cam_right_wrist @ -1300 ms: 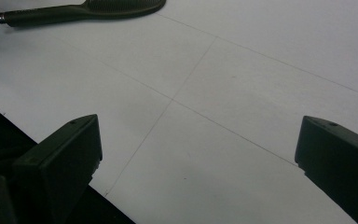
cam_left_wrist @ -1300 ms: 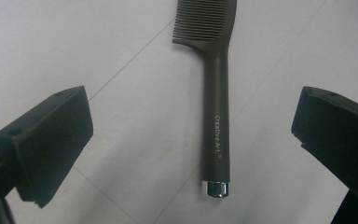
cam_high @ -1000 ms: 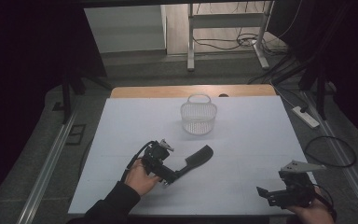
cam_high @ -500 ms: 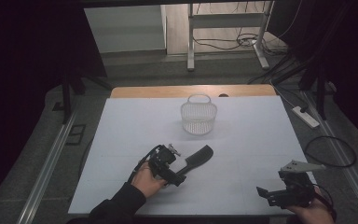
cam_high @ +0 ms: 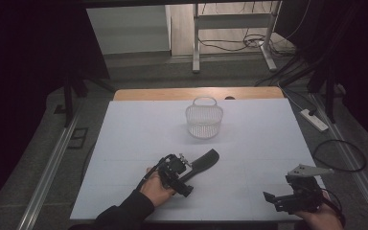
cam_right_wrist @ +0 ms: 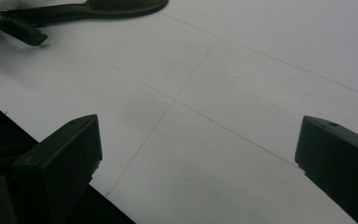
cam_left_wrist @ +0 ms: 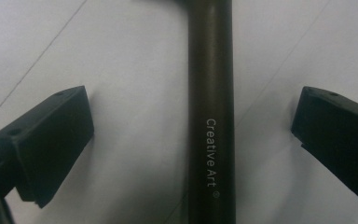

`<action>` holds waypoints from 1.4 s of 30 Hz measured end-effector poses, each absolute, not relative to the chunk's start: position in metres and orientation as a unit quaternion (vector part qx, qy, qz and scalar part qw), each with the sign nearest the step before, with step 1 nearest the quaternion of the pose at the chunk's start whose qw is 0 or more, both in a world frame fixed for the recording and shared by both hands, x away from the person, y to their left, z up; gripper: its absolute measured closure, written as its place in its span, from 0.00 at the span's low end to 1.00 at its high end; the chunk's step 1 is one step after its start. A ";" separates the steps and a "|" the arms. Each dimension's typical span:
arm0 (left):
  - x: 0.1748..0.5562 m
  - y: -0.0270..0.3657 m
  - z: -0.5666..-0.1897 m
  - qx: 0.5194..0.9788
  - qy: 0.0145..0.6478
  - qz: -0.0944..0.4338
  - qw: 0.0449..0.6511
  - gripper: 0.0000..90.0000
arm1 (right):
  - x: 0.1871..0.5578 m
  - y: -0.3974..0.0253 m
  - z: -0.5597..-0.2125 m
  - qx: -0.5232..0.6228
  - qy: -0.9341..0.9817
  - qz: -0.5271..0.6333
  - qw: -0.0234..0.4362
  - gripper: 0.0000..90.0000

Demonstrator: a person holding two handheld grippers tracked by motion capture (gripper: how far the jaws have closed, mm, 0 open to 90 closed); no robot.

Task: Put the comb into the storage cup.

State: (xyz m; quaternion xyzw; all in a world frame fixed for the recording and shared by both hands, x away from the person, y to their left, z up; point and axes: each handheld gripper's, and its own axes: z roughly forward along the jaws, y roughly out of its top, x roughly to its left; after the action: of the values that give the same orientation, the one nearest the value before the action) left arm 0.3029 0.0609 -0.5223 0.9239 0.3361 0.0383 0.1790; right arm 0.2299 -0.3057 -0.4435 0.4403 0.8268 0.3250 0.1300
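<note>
On the white table (cam_high: 268,143), near its front edge, we hold the left gripper (cam_high: 184,171) over the handle of a black brush (cam_high: 205,160). From the high view, the brush lies flat, its broad head pointing away from us and to the right, toward the white wire basket (cam_high: 204,120), which stands upright well apart from it, farther back on the table.

Along the left gripper view, we see the brush handle (cam_left_wrist: 210,112) running straight up the middle of the frame, with the lettering "Creative Art" printed along it. Both jaws stand wide apart, one on each side of the handle, with bare table surface visible between each jaw and the handle. Neither jaw touches the handle; the gripper straddles it without clamping. We cannot tell from these views whether the jaw tips rest on the table.

At the front right corner of the table, we hold the right gripper (cam_high: 287,197) well apart from the brush. Its grey three-cornered plate sits on top. Along the right gripper view, its jaws also stand wide apart, with nothing between them except bare table surface crossed by faint seam lines. That view shows the brush (cam_right_wrist: 98,8) farther off at the top left, with part of the left gripper (cam_right_wrist: 9,23) beside it.
</note>
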 end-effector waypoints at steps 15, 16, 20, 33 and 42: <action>0.300 0.060 -0.515 0.924 0.340 0.038 0.172 0.22 | 0.231 -0.305 -0.444 0.439 0.827 0.326 0.130 0.01; 0.300 0.060 -0.512 0.922 0.343 0.039 0.173 0.27 | 0.231 -0.305 -0.444 0.439 0.827 0.326 0.130 0.01; 0.299 0.061 -0.510 0.921 0.345 0.039 0.176 0.44 | 0.231 -0.305 -0.444 0.438 0.828 0.325 0.130 0.01; 0.296 0.059 -0.508 0.920 0.346 0.032 0.181 0.80 | 0.231 -0.304 -0.444 0.438 0.828 0.324 0.130 0.01; 0.301 0.065 -0.506 0.910 0.360 0.009 0.204 0.81 | 0.231 -0.305 -0.444 0.437 0.829 0.325 0.130 0.01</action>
State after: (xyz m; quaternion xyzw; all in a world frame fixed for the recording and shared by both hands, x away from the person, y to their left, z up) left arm 0.3006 0.0650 -0.5065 0.9103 0.3602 0.0087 0.2037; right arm 0.2310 -0.3045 -0.4439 0.4367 0.8286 0.3251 0.1303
